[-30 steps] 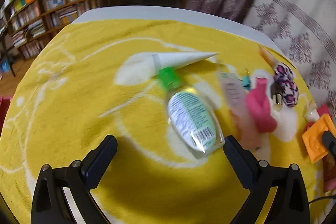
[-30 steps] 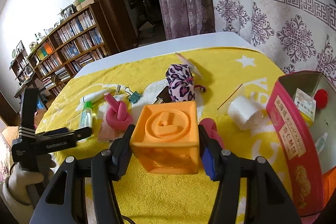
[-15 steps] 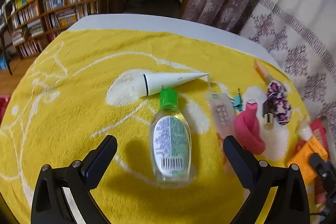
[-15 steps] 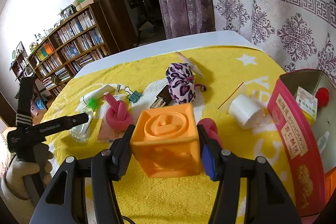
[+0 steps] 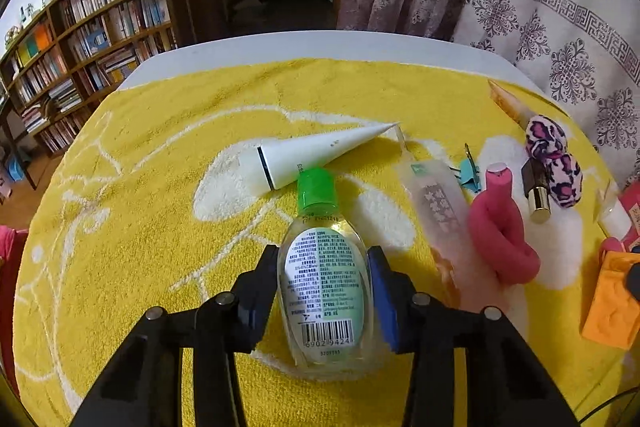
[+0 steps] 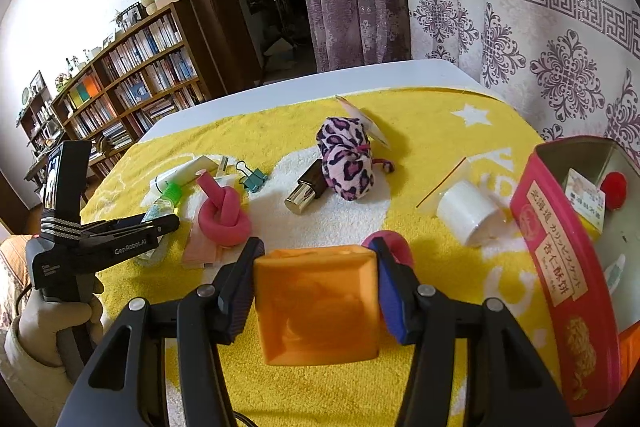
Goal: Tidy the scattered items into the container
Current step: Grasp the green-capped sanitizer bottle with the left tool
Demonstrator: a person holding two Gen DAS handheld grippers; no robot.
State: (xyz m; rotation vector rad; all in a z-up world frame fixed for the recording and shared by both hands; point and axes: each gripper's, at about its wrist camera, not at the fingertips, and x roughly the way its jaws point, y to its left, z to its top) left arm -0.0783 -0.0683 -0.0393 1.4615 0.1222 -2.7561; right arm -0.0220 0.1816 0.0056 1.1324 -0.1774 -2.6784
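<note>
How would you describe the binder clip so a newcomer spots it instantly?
Start at the yellow towel covering the table, then find the knotted pink foam tube near its middle. The teal binder clip lies just beyond that knot, left of the gold-capped lipstick. It is the only small teal metal piece with wire handles.

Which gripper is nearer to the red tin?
Right. The right gripper, holding the orange block, sits just beside the red tin; the left gripper grips the green-capped bottle across the towel.

left claw closed around a bottle; right claw clamped on an orange block, both level
</note>
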